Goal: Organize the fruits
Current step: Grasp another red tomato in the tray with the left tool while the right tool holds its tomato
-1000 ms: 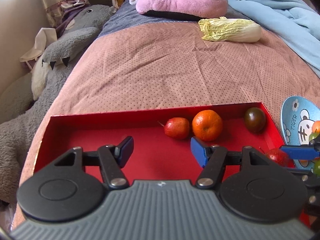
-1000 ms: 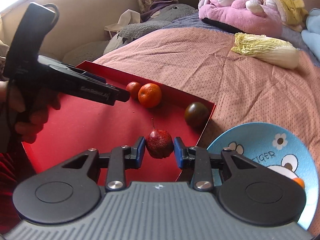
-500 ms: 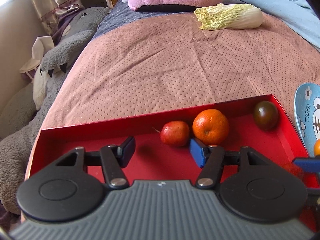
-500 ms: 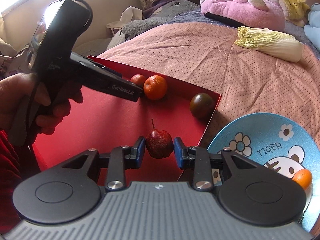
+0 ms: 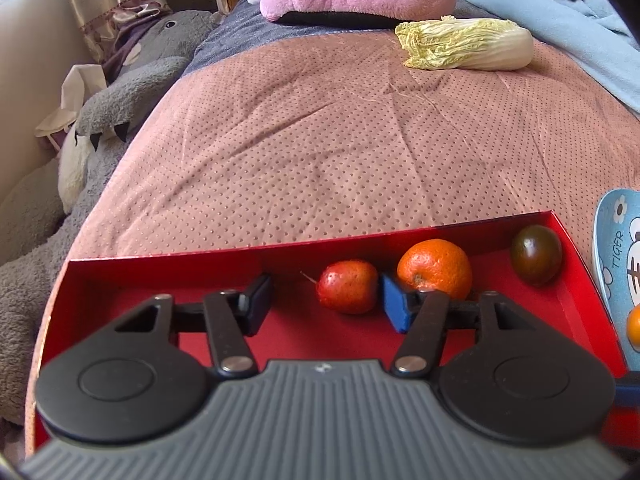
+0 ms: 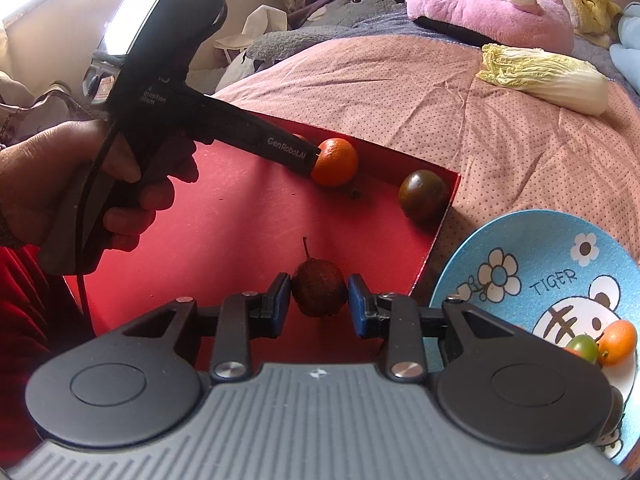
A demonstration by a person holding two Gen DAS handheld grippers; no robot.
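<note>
- Left tool (image 5: 322, 304) jaws closing around small red fruit (image 5: 347, 286), only the right pad touching; orange (image 5: 435, 268) at 2 o'clock.
- Right tool (image 6: 319, 305) clamped on dark red fruit (image 6: 319, 288) inside red tray (image 6: 248, 216); blue plate (image 6: 532, 264) at 3 o'clock.

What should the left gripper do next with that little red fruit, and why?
Probably finish closing: the left gripper is closing around the red fruit. One pad is beside it, the other still apart. Then lift it toward the plate.
</note>
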